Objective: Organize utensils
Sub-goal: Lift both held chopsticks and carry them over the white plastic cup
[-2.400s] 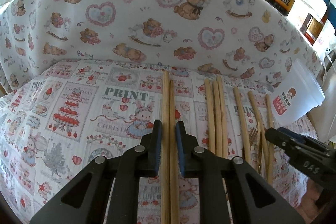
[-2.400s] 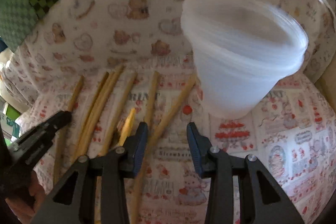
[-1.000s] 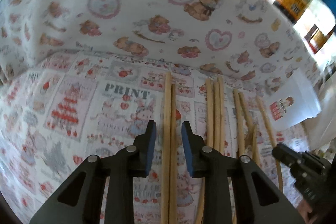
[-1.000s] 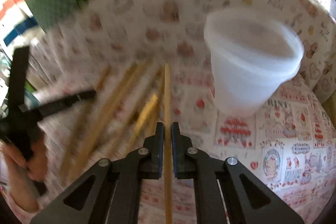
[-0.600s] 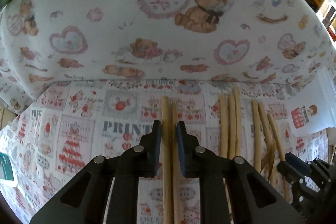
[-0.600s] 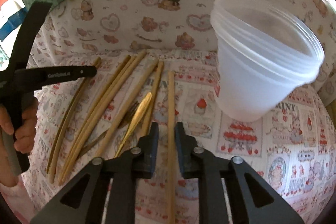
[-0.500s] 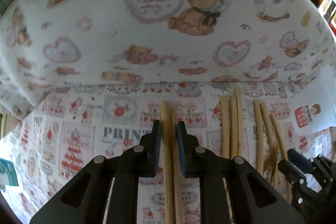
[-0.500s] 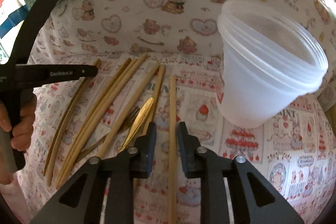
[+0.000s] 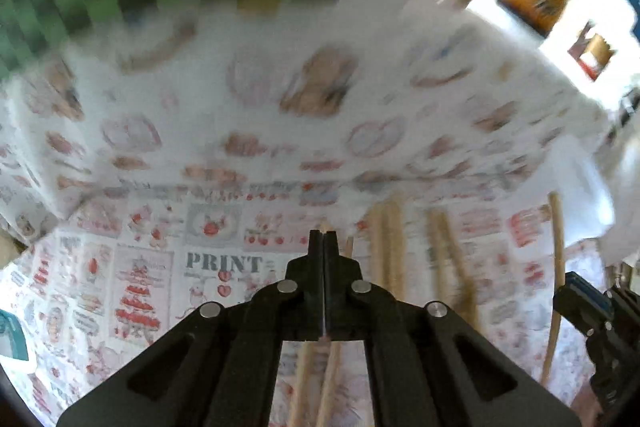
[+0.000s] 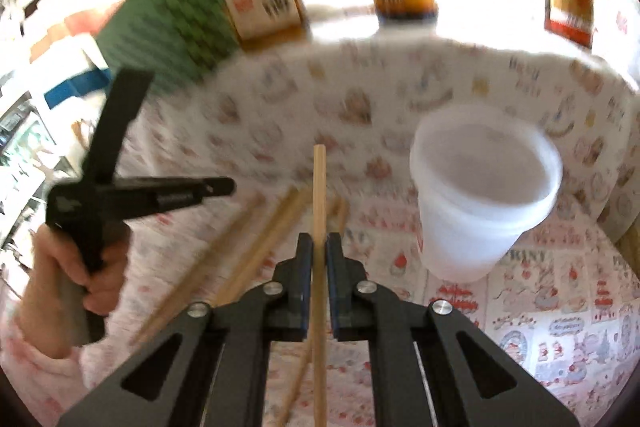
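Chopsticks point(image 10: 256, 247) lie loose on the printed cloth point(image 10: 560, 327), left of the translucent plastic cup point(image 10: 484, 195). One chopstick point(image 10: 319, 211) is clamped between the closed jaws of the right gripper point(image 10: 319, 267), its far end raised off the cloth and pointing ahead, likely so it can be tipped into the cup, which stands upright to the right. The left gripper point(image 9: 324, 259) is fully closed; a thin wooden tip shows just past its jaws, but blur prevents confirming that it grips a chopstick. The person's left hand point(image 10: 76, 279) holds that gripper well apart from the cup.
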Demonstrator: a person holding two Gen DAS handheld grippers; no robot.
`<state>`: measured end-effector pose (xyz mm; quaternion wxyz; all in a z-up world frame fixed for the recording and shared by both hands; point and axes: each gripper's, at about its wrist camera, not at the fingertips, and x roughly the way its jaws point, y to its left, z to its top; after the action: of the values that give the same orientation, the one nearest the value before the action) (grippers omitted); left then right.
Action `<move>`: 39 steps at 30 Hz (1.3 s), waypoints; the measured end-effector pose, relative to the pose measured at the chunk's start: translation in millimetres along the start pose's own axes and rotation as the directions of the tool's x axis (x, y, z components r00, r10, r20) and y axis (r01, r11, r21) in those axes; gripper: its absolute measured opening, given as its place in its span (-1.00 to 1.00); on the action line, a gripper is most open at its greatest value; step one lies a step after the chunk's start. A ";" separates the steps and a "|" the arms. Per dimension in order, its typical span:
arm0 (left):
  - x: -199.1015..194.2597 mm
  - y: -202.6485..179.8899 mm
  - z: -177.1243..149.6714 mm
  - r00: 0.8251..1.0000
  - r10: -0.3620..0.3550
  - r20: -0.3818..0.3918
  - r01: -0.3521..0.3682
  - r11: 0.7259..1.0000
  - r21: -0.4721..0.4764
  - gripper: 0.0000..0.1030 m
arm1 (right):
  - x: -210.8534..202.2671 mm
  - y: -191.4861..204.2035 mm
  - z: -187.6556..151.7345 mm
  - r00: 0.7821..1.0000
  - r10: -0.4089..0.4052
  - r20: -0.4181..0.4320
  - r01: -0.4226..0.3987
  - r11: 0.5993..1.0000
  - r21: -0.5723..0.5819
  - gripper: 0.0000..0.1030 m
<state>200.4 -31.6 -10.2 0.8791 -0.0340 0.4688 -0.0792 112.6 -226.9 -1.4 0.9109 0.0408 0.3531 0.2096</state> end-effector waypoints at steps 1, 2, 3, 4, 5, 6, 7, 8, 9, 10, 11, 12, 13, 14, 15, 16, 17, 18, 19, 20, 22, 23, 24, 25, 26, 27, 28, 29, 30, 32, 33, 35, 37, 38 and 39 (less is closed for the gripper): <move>-9.7 -2.9 -0.6 1.000 -0.005 0.025 0.005 1.000 0.010 -1.00 | -11.9 0.3 2.6 0.999 0.021 0.038 -0.022 1.000 0.007 -0.87; -18.7 -6.0 0.7 0.999 -0.008 0.046 0.007 1.000 0.019 -1.00 | -19.4 -1.0 2.7 0.998 0.031 0.058 -0.032 0.999 0.010 -0.87; -25.6 -8.1 1.0 0.998 -0.008 0.058 0.007 1.000 0.027 -1.00 | -30.6 -3.1 4.5 0.995 0.050 0.092 -0.051 0.999 0.012 -0.87; -31.0 -10.7 1.6 0.998 -0.004 0.063 0.002 0.999 0.037 -1.00 | -40.7 -5.1 6.5 0.990 0.071 0.125 -0.074 0.997 0.018 -0.87; -35.2 -12.3 0.6 0.998 0.006 0.061 -0.009 0.999 0.047 -1.00 | -49.5 -9.1 8.3 0.984 0.092 0.150 -0.098 0.995 0.030 -0.87; -36.5 -14.5 0.1 0.998 0.023 0.056 -0.026 0.998 0.057 -1.00 | -54.9 -11.7 9.0 0.980 0.107 0.166 -0.115 0.993 0.041 -0.87; -38.0 -17.4 -4.5 0.998 0.033 0.052 -0.037 0.997 0.063 -1.00 | -62.5 -16.5 10.9 0.973 0.129 0.194 -0.143 0.988 0.062 -0.87; -36.0 -19.5 -7.4 0.998 0.041 0.038 -0.044 0.997 0.071 -1.00 | -65.3 -17.3 10.9 0.969 0.131 0.208 -0.147 0.987 0.068 -0.87; -39.8 -22.4 -18.2 0.999 0.046 0.023 -0.047 0.996 0.081 -0.98 | -71.0 -19.9 11.4 0.966 0.117 0.232 -0.137 0.988 0.071 -0.87; -37.1 -24.3 -22.4 0.999 0.055 0.001 -0.054 0.995 0.089 -0.88 | -75.9 -21.2 11.6 0.960 0.092 0.264 -0.114 0.991 0.071 -0.87; -33.6 -24.7 -25.2 0.998 0.064 -0.015 -0.062 0.994 0.093 -0.81 | -79.2 -19.2 10.6 0.956 0.080 0.281 -0.104 0.992 0.070 -0.88; -25.6 -25.3 -27.0 0.997 0.074 -0.035 -0.071 0.993 0.094 -0.71 | -83.1 -20.5 9.9 0.951 0.069 0.302 -0.096 0.993 0.074 -0.87; -20.3 -23.2 -30.2 0.995 0.083 -0.052 -0.078 0.993 0.094 -0.68 | -85.7 -21.3 9.2 0.947 0.064 0.316 -0.093 0.993 0.076 -0.87; -14.6 -20.6 -32.1 0.993 0.093 -0.072 -0.087 0.992 0.091 -0.68 | -87.9 -23.4 10.0 0.943 0.060 0.327 -0.088 0.993 0.072 -0.87; -8.5 -19.0 -35.0 0.991 0.104 -0.088 -0.096 0.992 0.087 -0.68 | -89.0 -22.6 10.1 0.940 0.054 0.336 -0.081 0.995 0.066 -0.88; -3.3 -17.6 -34.5 0.988 0.114 -0.105 -0.105 0.991 0.087 -0.68 | -91.0 -22.6 9.2 0.938 0.043 0.345 -0.068 0.996 0.060 -0.88; 2.9 -17.6 -33.8 0.985 0.121 -0.120 -0.111 0.990 0.088 -0.68 | -90.6 -21.3 8.4 0.933 0.020 0.358 -0.043 0.997 0.058 -0.88; 8.7 -18.2 -33.2 0.983 0.129 -0.132 -0.118 0.989 0.091 -0.68 | -92.9 -21.0 6.8 0.931 0.010 0.365 -0.033 0.998 0.057 -0.88; 13.2 -18.2 -32.5 0.980 0.136 -0.142 -0.123 0.988 0.094 -0.68 | -91.3 -20.1 6.2 0.929 0.000 0.369 -0.020 0.998 0.052 -0.88; 18.5 -19.1 -32.0 0.978 0.138 -0.154 -0.124 0.988 0.096 -0.68 | -90.2 -21.1 6.2 0.930 -0.007 0.367 -0.013 0.999 0.050 -0.88; 29.7 -21.2 -32.9 0.973 0.133 -0.189 -0.117 0.988 0.096 -0.68 | -88.4 -22.7 5.0 0.933 -0.027 0.360 0.009 0.999 0.051 -0.88; 33.8 -22.9 -33.2 0.970 0.141 -0.198 -0.123 0.987 0.102 -0.68 | -85.6 -23.3 5.1 0.935 -0.032 0.353 0.015 0.999 0.049 -0.88; 34.2 -24.1 -32.5 0.974 0.139 -0.179 -0.122 0.987 0.103 -0.68 | -83.8 -23.7 4.5 0.937 -0.037 0.348 0.020 0.998 0.051 -0.88; 36.3 -24.3 -32.1 0.974 0.137 -0.182 -0.121 0.988 0.100 -0.68 | -82.8 -24.2 4.4 0.937 -0.042 0.346 0.025 0.998 0.054 -0.87; 40.6 -25.3 -30.8 0.974 0.132 -0.183 -0.117 0.989 0.091 -0.68 | -82.2 -25.0 4.3 0.937 -0.043 0.346 0.025 0.998 0.057 -0.87; 42.2 -24.8 -29.5 0.976 0.121 -0.183 -0.108 0.991 0.081 -0.74 | -81.9 -25.5 4.1 0.937 -0.039 0.346 0.020 0.998 0.057 -0.87; 44.0 -24.4 -27.5 0.977 0.113 -0.180 -0.101 0.992 0.077 -0.81 | -82.0 -25.4 4.1 0.938 -0.037 0.345 0.019 0.998 0.056 -0.88; 45.7 -22.6 -23.2 0.978 0.111 -0.176 -0.098 0.992 0.079 -0.84 | -81.8 -25.1 4.2 0.938 -0.038 0.344 0.021 0.998 0.052 -0.88; 47.1 -22.2 -21.7 0.979 0.106 -0.172 -0.093 0.992 0.080 -0.85 | -82.0 -24.6 4.0 0.938 -0.041 0.345 0.025 0.998 0.051 -0.88; 49.5 -23.1 -18.9 0.979 0.107 -0.175 -0.091 0.992 0.092 -0.87 | -82.0 -24.2 3.7 0.938 -0.039 0.345 0.025 0.999 0.046 -0.88; 47.0 -20.3 -15.1 0.979 0.106 -0.175 -0.090 0.991 0.098 -0.88 | -81.8 -24.5 3.7 0.938 -0.040 0.344 0.025 0.999 0.046 -0.87; 35.6 -20.0 -7.8 0.986 0.093 -0.141 -0.079 0.992 0.102 -0.88 | -81.7 -24.8 3.5 0.937 -0.045 0.346 0.030 0.998 0.049 -0.87; 16.9 -22.4 -0.5 0.995 0.068 -0.079 -0.060 0.993 0.103 -0.88 | -81.7 -25.9 3.3 0.936 -0.051 0.348 0.035 0.998 0.054 -0.87; 4.5 -22.8 3.3 0.998 0.054 -0.044 -0.049 0.994 0.100 -0.88 | -81.9 -26.6 3.6 0.936 -0.052 0.349 0.034 0.998 0.056 -0.87; -8.7 -24.7 6.6 0.999 0.039 -0.003 -0.038 0.995 0.097 -0.88 | -82.4 -27.2 3.5 0.935 -0.049 0.350 0.030 0.998 0.059 -0.87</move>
<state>198.4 -54.5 4.0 0.8800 0.0181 0.4670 -0.0851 69.9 -285.2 46.8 0.9620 0.0943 0.1907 0.1712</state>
